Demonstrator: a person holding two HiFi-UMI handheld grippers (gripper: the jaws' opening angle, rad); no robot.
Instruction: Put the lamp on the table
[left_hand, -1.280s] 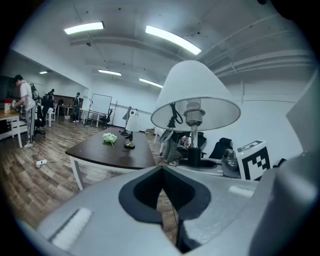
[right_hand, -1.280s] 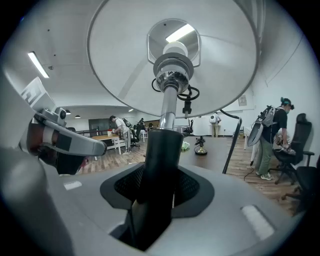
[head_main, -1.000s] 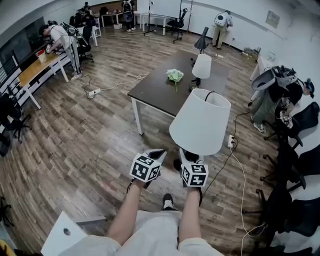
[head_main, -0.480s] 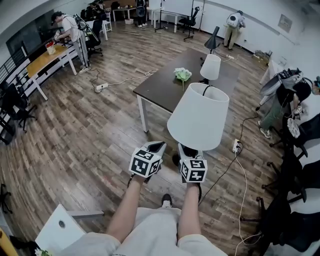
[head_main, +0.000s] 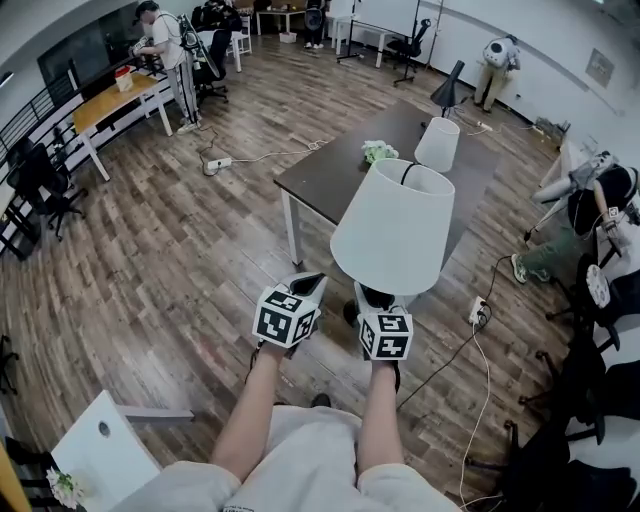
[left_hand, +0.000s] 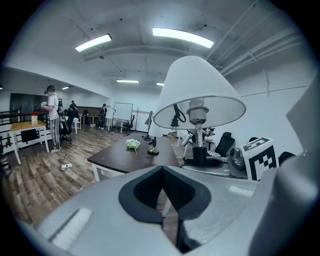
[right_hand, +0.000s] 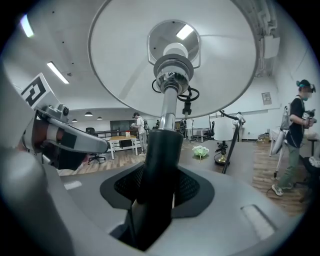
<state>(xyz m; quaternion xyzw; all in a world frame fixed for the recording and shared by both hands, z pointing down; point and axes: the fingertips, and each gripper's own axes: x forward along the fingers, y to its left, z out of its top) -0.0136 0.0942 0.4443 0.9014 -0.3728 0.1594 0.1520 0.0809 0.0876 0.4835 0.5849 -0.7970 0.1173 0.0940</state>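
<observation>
Lamp (head_main: 397, 228): being carried upright in mid-air, short of the table's near edge and not yet over its top. Its white shade is sitting above both grippers.

Right gripper (head_main: 378, 300): clamping its jaws on the lamp's dark stem (right_hand: 161, 150), low down and well under the shade. Gripping there is probably keeping the shade clear of the jaws and the lamp hanging plumb, so the foot can come down flat.

Left gripper (head_main: 308, 286): travelling just beside the right one, jaws pressed together with nothing between them. It is carrying no load and seems to be standing by to steady the lamp.

Table (head_main: 340, 180): lying ahead of the lamp. Its near end is showing bare dark top, which is likely why the lamp is heading for that end.

Small lamp (head_main: 438, 145), flowers (head_main: 378, 152), black desk lamp (head_main: 450, 88): occupying the table's far half, well apart from the carried lamp, so they are leaving the near half free.

Lamp foot: the shade is hiding it in the head view, so whether a cord is trailing from it cannot be told.

Power strip (head_main: 478, 312): lying on the floor off the table's near right corner with a white cord running from it, so it is posing a snag risk underfoot.
</observation>
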